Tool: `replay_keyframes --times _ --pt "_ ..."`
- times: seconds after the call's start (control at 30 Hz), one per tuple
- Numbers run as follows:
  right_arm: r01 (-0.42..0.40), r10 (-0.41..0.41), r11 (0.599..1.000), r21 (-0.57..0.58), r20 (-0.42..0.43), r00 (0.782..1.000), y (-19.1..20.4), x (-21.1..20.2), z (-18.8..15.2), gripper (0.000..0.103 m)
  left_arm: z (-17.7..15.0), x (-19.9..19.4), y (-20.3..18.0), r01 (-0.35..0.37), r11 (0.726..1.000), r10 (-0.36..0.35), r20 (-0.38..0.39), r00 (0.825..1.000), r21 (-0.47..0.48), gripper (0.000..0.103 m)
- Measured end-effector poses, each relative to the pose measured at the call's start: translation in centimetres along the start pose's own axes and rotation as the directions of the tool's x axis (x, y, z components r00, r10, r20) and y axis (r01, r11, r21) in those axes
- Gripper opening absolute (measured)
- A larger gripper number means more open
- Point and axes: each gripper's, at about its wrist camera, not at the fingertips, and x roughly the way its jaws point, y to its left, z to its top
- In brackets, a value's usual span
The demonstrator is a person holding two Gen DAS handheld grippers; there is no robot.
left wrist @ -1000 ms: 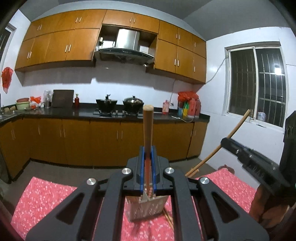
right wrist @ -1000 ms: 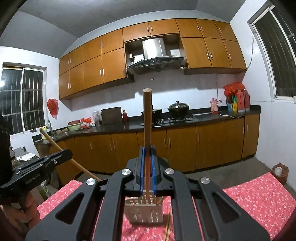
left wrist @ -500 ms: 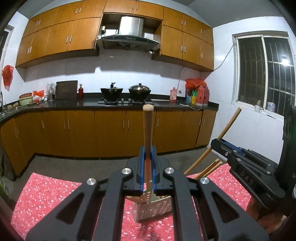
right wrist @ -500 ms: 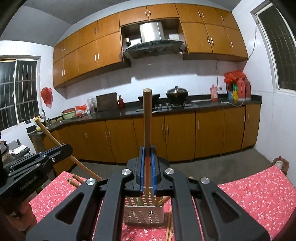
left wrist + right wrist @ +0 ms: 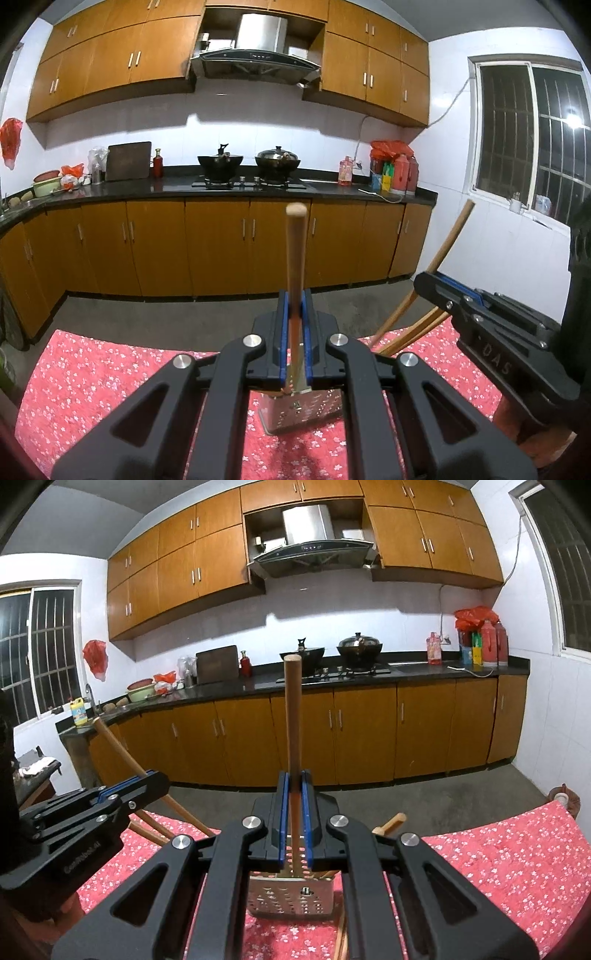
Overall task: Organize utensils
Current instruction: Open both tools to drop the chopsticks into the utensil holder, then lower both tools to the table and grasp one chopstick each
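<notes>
A perforated metal utensil holder (image 5: 303,411) stands on the red flowered tablecloth (image 5: 110,373); it also shows in the right wrist view (image 5: 291,897). My left gripper (image 5: 295,295) is shut on an upright wooden handle (image 5: 295,251) whose lower end points into the holder. My right gripper (image 5: 293,775) is shut on another upright wooden handle (image 5: 292,709) over the same holder. Each gripper shows in the other's view, the right one (image 5: 436,282) and the left one (image 5: 155,779). Other wooden handles (image 5: 417,328) lean out of the holder.
Loose wooden sticks (image 5: 341,938) lie on the cloth beside the holder. Behind the table are a grey floor (image 5: 166,317), brown kitchen cabinets (image 5: 221,243) and a dark counter with two pots (image 5: 251,162). A barred window (image 5: 532,140) is at the right.
Both grippers have come down and closer to the holder with their handles. The two grippers have drawn nearer to each other.
</notes>
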Motion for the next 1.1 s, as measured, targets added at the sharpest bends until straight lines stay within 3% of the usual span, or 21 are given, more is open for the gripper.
replay_keyframes --times 0.1,0.37,0.43,0.53,0.8,1.0,1.1 --pt "-0.004 0.004 1.000 0.005 0.000 1.000 -0.1 -0.1 0.0 0.008 0.1 0.0 0.2 -0.002 1.000 0.002 0.003 1.000 -0.011 0.018" --pt "-0.011 0.011 1.000 0.016 0.013 1.000 -0.5 -0.8 0.5 0.008 0.4 -0.8 0.5 0.004 0.999 -0.003 0.020 1.000 -0.034 0.020" --pt "-0.011 0.011 1.000 0.013 0.014 1.000 -0.4 -0.9 0.6 0.013 0.4 -1.0 0.4 0.004 0.999 -0.003 0.025 1.000 -0.036 0.021" --pt "-0.016 0.015 1.000 0.017 0.024 1.000 -0.6 -1.2 0.6 0.031 0.6 -1.4 0.3 0.006 0.999 -0.005 0.035 0.999 -0.041 0.023" --pt "-0.022 0.021 1.000 0.013 0.095 0.995 -0.5 -3.7 1.4 0.032 1.2 -3.3 0.8 0.010 0.998 -0.005 0.075 0.997 -0.067 0.024" --pt "0.037 -0.039 0.999 0.022 0.100 0.994 -2.8 -6.9 -0.8 0.032 0.9 -7.0 1.8 0.008 0.996 0.002 0.128 0.992 -0.084 0.025" --pt "0.096 -0.097 0.994 0.048 0.022 0.995 -4.9 -7.0 -3.6 0.032 -0.6 -8.7 2.7 -0.024 0.996 0.035 0.127 0.991 -0.085 0.031"
